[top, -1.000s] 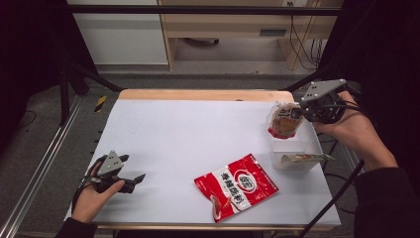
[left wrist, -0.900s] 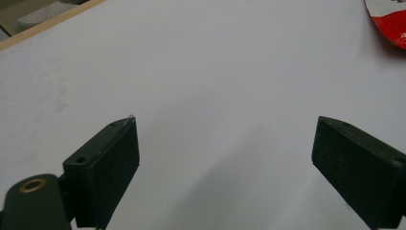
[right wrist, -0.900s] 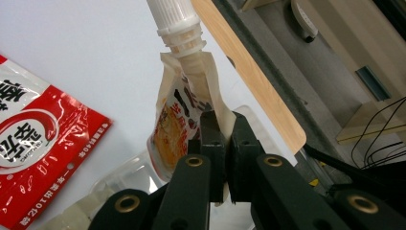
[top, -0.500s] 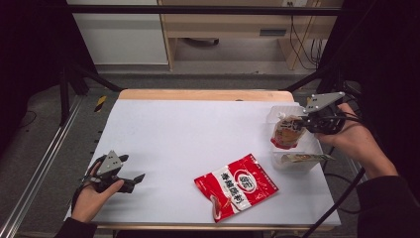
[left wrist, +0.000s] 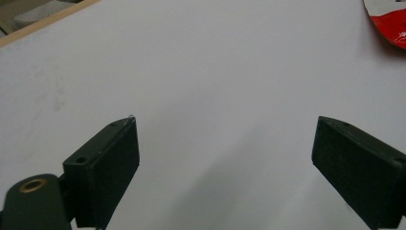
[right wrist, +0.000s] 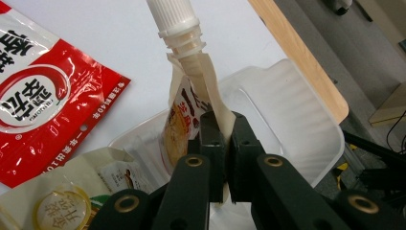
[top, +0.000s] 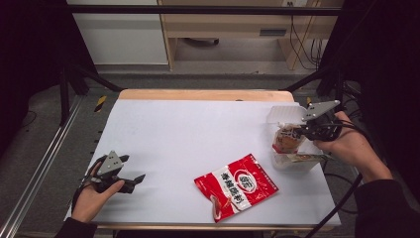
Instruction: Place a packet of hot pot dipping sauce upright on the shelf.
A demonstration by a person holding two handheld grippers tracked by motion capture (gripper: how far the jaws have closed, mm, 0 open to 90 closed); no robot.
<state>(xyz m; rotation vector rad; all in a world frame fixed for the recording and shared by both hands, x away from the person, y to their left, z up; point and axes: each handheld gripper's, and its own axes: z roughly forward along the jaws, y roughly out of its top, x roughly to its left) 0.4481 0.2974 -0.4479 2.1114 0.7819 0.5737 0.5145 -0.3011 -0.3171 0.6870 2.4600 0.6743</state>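
Observation:
A spouted pouch (right wrist: 184, 115) with a white cap hangs by its edge from my right gripper (right wrist: 221, 127), whose jaws are shut on it. In the high view this pouch (top: 286, 141) sits low over a clear plastic tray (top: 282, 114) at the table's right edge, with the right gripper (top: 298, 133) just to its right. A second pouch (right wrist: 62, 201) lies in the tray (right wrist: 292, 110). A red snack packet (top: 236, 186) lies flat near the front middle. My left gripper (top: 133, 168) rests open at the front left, with bare white table between its jaws (left wrist: 225, 143).
The white table sheet (top: 198, 134) has a wooden strip along its far edge (top: 203, 94). A corner of the red packet (left wrist: 390, 19) shows in the left gripper view. A metal rail (top: 44, 163) runs along the left side, and cables hang at the right.
My right gripper has come down and slightly nearer with the spouted pouch, toward the clear tray. The left gripper and the red packet have stayed put.

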